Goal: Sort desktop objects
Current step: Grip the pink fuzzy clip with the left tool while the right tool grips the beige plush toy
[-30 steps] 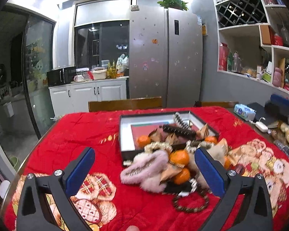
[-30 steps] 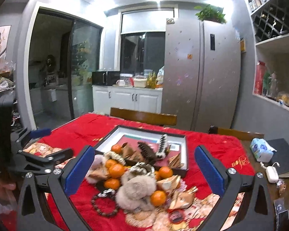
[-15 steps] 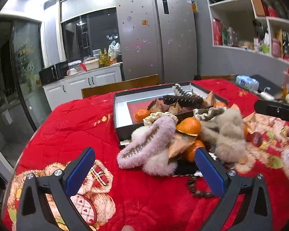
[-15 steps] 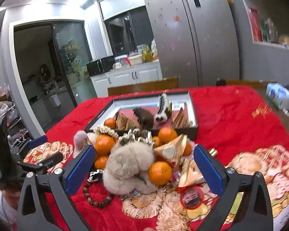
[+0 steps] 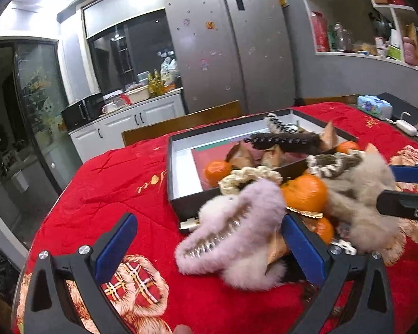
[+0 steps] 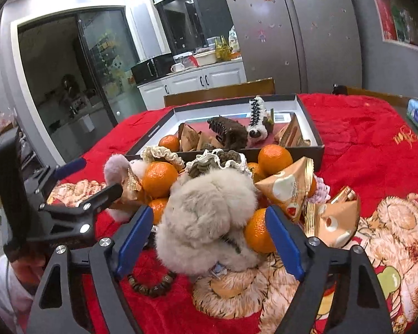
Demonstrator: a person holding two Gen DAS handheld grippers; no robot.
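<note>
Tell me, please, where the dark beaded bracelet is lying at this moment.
In the right wrist view, the beaded bracelet lies on the red tablecloth at the lower left, just below the beige fluffy hair clip.

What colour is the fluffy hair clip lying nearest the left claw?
Pale lilac-pink fur with a row of sparkly stones: the fluffy hair clip shows best in the left wrist view.

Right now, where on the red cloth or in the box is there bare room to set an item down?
Free: the white left part of the black box, beside its oranges and clips, and the red cloth left of the box. Also the cloth right of the box. Crowded: the pile before the box, around the pink furry clip and beige furry clip.
</note>
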